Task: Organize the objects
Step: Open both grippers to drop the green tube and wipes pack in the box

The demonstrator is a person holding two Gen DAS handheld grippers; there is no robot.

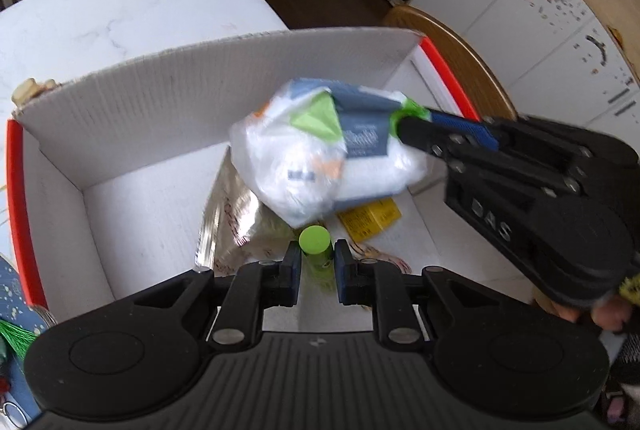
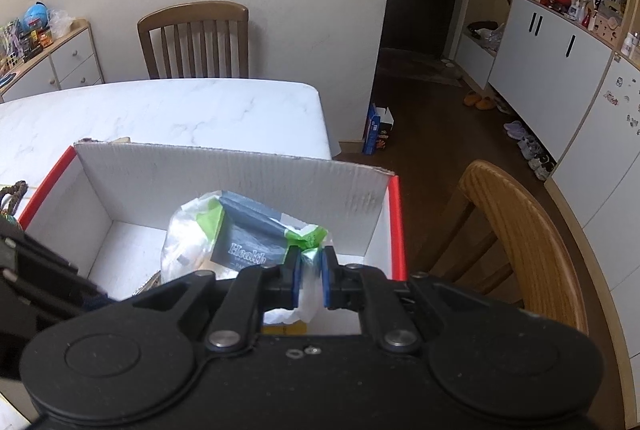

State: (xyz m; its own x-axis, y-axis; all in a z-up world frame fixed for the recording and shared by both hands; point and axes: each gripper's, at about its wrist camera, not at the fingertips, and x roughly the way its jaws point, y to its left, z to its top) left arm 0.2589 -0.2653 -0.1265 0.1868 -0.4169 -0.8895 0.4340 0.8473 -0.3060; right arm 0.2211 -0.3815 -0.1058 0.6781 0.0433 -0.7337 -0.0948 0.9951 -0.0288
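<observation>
While gripped by its crinkled end, hangs inside the white corrugated cardboard box (image 1: pixel 132 102), above the floor: a soft plastic bag (image 1: pixel 320 166), translucent white with grey-blue and lime-green print, lumpy and rounded, blurred in the left wrist view. Pinched between the blue pads of the right gripper (image 2: pixel 307 272), jaws nearly together with only the thin twisted film between them. Held in the left gripper (image 1: pixel 317 262), jaws narrowly apart and pressed to the sides of a small green cylinder (image 1: pixel 315 244) with a flat round top; lower part of it hidden between the pads. Low in the box, under the bag: a crumpled silvery foil packet (image 1: pixel 236 226) and a flat yellow packet (image 1: pixel 370 218) with small print. Smooth white inner walls, ridged along the tall far flap, red on the outer rim at both sides. Bare white floor at the left half of the box, away from the packets. Set on a white marble-patterned table (image 2: pixel 160 110) with a rounded corner. Beside the box's right edge, the curved wooden back of a chair (image 2: pixel 516 226); at the table's far side, another slatted wooden chair (image 2: pixel 194 38).
</observation>
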